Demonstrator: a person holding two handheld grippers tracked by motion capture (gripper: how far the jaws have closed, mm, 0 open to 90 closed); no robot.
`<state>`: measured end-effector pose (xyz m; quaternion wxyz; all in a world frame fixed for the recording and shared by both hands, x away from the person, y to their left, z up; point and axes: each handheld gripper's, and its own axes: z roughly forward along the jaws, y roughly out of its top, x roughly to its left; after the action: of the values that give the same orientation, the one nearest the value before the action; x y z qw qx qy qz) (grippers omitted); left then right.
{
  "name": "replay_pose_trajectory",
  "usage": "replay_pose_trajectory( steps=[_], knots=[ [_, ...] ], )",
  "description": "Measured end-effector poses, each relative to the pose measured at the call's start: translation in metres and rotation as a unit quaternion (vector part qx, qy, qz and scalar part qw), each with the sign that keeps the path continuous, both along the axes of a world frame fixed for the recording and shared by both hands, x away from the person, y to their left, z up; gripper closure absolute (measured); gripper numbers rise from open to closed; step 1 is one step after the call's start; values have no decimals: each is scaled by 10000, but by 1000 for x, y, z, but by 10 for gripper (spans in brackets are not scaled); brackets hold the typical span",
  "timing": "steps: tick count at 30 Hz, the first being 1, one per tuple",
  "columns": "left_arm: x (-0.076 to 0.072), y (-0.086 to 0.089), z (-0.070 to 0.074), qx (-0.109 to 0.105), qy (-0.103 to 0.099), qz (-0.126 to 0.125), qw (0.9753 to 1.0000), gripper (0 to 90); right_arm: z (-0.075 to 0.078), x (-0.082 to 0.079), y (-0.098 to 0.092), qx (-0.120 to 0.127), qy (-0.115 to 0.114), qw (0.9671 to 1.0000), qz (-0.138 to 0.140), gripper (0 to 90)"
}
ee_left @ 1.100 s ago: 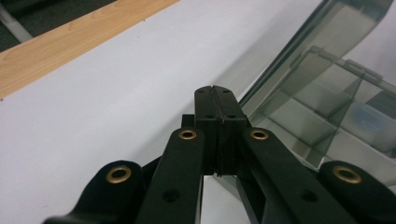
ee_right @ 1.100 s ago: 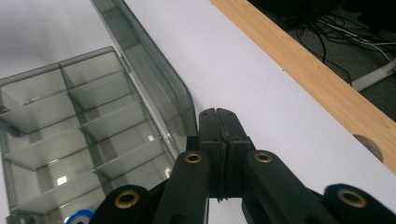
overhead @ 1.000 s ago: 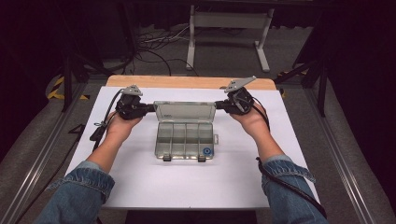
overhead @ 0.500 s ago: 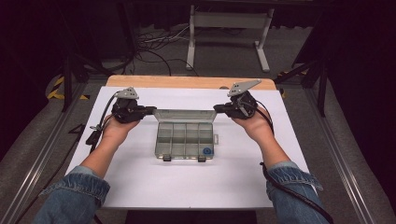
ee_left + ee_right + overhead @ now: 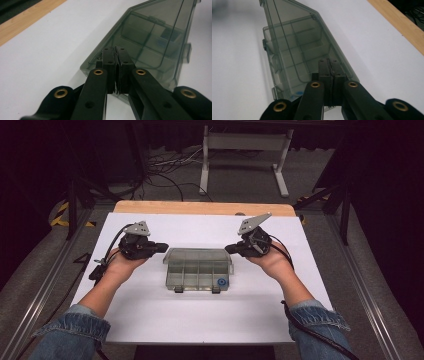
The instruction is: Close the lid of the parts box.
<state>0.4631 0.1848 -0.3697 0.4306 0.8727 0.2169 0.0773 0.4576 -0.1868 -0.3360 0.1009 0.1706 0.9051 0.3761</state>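
A smoky clear plastic compartment box (image 5: 199, 276) lies in the middle of the white table top. Its hinged lid (image 5: 197, 255) leans forward and down over the compartments. My left gripper (image 5: 165, 247) is shut at the lid's left far corner, and my right gripper (image 5: 228, 249) is shut at its right far corner. In the left gripper view the shut left gripper (image 5: 115, 51) rests against the slanted lid (image 5: 155, 27). In the right gripper view the shut right gripper (image 5: 329, 62) meets the lid (image 5: 292, 30) the same way. Nothing is clamped between either pair of jaws.
The white sheet (image 5: 150, 320) covers the table, with a wooden strip (image 5: 200, 208) along the far edge. A blue sticker (image 5: 220, 282) marks the box's front right. Cables and a metal stand (image 5: 245, 150) lie on the floor beyond the table.
The lid stood upright a second ago and has swung forward and down over the box. Both grippers have followed it, staying shut at its far corners.
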Motion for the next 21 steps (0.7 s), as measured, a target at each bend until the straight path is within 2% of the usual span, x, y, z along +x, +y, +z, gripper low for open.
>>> replay_pose_trajectory(
  steps=[8,12,21],
  knots=[
    [-8,-8,-1,274,158,-376,9988,882,-5,-8,17,-412,262,9983,319,897],
    [-12,-13,-3,458,271,-593,9968,883,-9,-11,21,-544,383,9969,411,897],
    [-15,-20,-7,700,470,-827,9930,884,-19,-15,29,-809,642,9932,544,897]
  ],
)
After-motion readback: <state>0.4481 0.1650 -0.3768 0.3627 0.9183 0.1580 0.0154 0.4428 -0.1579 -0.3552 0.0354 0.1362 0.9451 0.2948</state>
